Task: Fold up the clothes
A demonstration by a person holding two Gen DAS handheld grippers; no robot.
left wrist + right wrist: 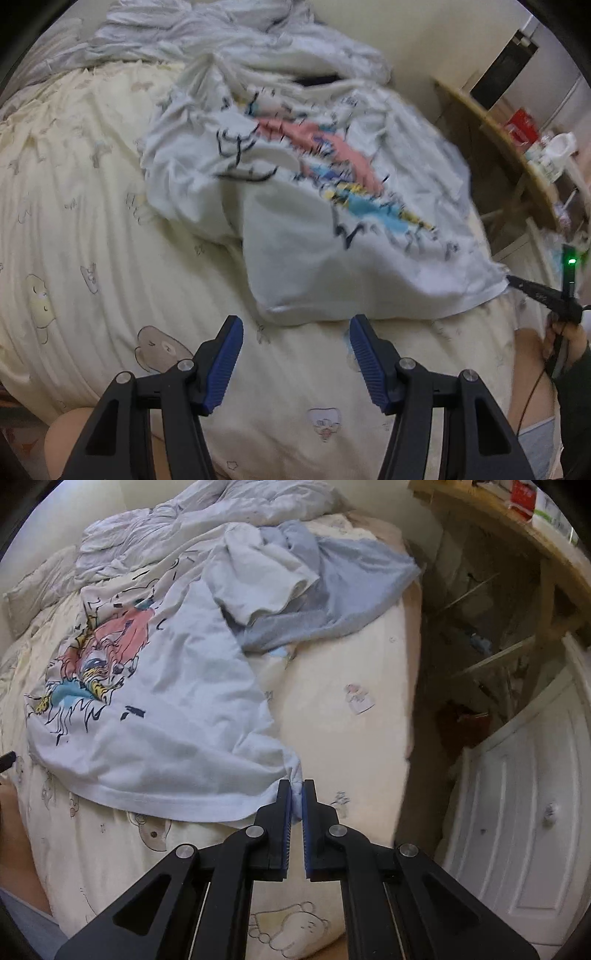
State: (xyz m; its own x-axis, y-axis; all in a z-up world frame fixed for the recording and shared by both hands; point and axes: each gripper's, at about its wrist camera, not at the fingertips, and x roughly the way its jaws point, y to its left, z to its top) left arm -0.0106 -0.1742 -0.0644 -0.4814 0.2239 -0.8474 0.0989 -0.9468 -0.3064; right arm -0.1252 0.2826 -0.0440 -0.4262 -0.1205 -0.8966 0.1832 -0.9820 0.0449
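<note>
**Right gripper pinching the T-shirt hem, left gripper spread and empty**

Right gripper [294, 803] is clamping the near right corner of the white T-shirt [159, 716], with a small bunch of the hem caught between its blue pads [284, 827], which are standing almost together. In the left wrist view that same gripper [511, 279] is showing at the right edge, its black tip meeting the shirt's corner, with a hand [565, 341] behind it.

Left gripper [295, 325] is hovering just short of the shirt's near hem, its fingers [227, 363] spread wide apart and holding nothing.

The T-shirt [317, 229] is lying on a cream bedsheet [92, 240] printed with small cartoon bears, its pink, blue and yellow print facing up. The far part of the shirt is lying rumpled and folded over itself; the left wrist view is blurred there, so the collar seems to be at the far end, though that is hard to tell.

A grey garment [343, 587] is lying crumpled at the far right of the bed, touching the shirt's sleeve. A pale quilt [192, 528] is heaped at the far end. To the right of the bed, a wooden shelf [517, 546] and a white cabinet door [524, 812] are standing.
</note>
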